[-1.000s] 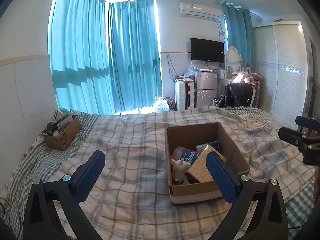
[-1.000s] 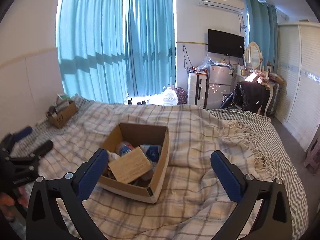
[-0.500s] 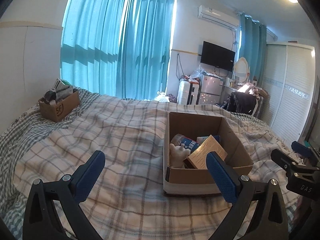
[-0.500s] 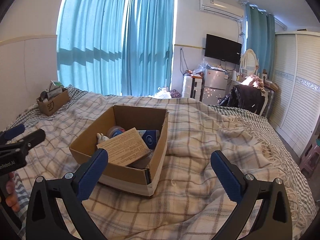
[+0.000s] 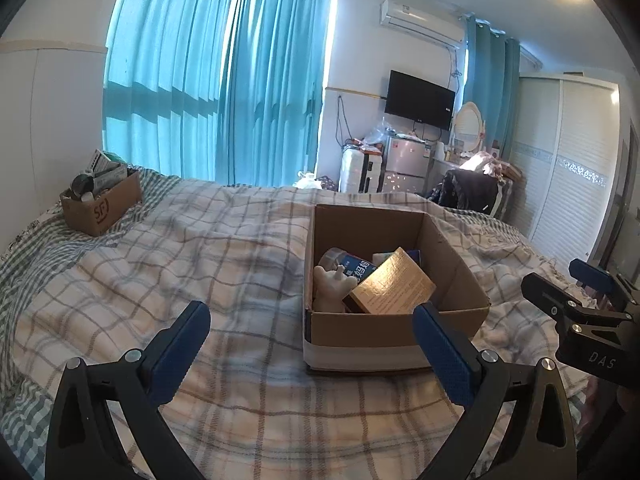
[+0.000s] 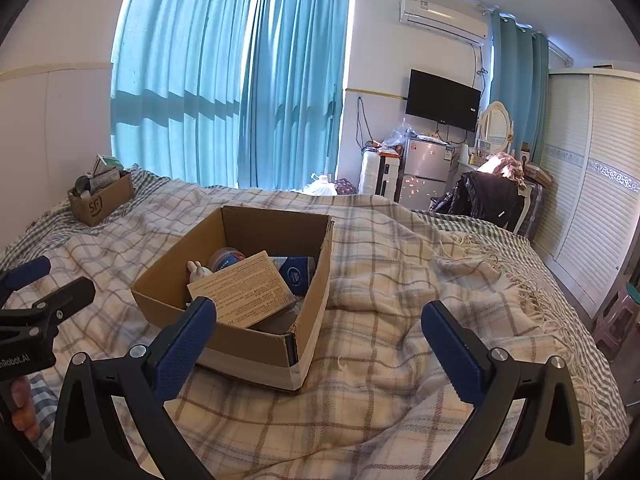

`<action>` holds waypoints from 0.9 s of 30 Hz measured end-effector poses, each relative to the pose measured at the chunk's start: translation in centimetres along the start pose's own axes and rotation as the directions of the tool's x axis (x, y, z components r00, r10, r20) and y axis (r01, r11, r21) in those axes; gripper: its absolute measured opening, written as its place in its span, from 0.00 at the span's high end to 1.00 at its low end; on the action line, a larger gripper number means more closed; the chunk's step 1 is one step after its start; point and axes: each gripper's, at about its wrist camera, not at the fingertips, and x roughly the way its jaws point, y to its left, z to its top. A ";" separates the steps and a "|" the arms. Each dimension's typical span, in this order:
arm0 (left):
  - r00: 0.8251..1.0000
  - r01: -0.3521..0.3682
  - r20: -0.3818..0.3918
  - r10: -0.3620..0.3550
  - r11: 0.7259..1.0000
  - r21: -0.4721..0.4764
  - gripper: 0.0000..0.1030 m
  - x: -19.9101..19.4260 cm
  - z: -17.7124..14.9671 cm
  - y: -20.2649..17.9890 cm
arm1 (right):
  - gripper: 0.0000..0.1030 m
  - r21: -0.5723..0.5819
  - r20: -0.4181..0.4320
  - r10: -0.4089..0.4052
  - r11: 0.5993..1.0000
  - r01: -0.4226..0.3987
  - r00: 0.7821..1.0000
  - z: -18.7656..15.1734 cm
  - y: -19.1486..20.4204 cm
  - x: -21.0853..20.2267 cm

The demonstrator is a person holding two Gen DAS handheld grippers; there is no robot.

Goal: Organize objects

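Observation:
An open cardboard box [image 5: 460, 264] [image 6: 168, 280] sits on the plaid bed. Inside lie a tan flat carton [image 5: 394, 288] [image 6: 244, 292], a white rabbit figure [image 5: 330, 286] [image 6: 196, 270], a blue packet [image 5: 358, 270] [image 6: 296, 274] and a round tin [image 6: 226, 258]. My left gripper [image 5: 310, 340] is open and empty, just short of the box's near wall. My right gripper [image 6: 318, 340] is open and empty, at the box's near right corner. Each gripper shows at the edge of the other's view: the right [image 5: 576, 304], the left [image 6: 44, 292].
A smaller SF cardboard box [image 5: 102, 204] [image 6: 102, 198] full of items stands at the bed's far left by the wall. Plaid blanket [image 6: 420, 280] is rumpled right of the box. Curtains, fridge, chair and wardrobe lie beyond the bed.
Both grippers have dropped lower and come closer to the open box, which now looks larger. Both stay open and empty.

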 end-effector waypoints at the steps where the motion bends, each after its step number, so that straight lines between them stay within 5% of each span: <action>1: 1.000 0.005 -0.004 -0.005 1.000 -0.009 0.00 0.0 0.0 0.1 | 0.00 0.000 0.002 0.000 1.000 0.000 1.000 0.0 0.0 -0.1; 27: 1.000 -0.008 -0.023 0.006 0.999 -0.049 0.00 0.4 -0.2 0.8 | 0.00 -0.006 -0.005 -0.001 1.000 0.001 1.000 -0.1 0.2 0.1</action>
